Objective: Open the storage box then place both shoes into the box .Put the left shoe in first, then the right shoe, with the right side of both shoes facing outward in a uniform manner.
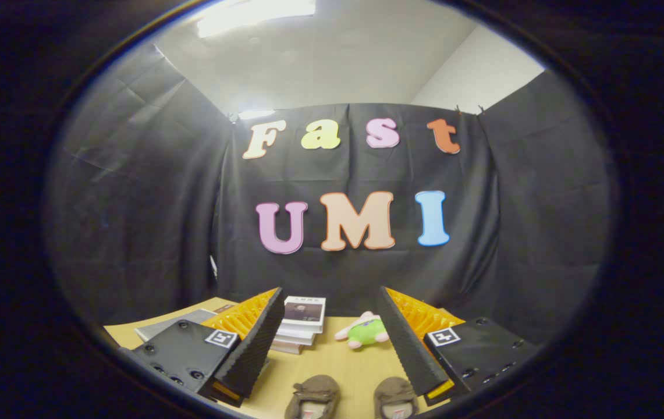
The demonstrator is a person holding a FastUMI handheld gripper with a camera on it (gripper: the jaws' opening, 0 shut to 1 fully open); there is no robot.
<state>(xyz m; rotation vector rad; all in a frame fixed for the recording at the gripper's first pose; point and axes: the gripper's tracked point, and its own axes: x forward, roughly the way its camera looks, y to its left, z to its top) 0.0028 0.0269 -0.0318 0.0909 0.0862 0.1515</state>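
Two brown shoes sit side by side on the wooden table, low between my fingers: one shoe (313,394) nearer the left finger, the other shoe (396,397) nearer the right finger. Only their near ends show, the rest is cut off below. My gripper (329,294) is open, held above the table, with nothing between its fingers. Its left finger (256,343) and right finger (404,340) spread wide apart.
A stack of books (301,323) lies beyond the left finger, with a grey flat item (166,326) further left. A small green and pink plush toy (365,331) lies near the right finger. The wooden table (337,361) ends at the black cloth wall.
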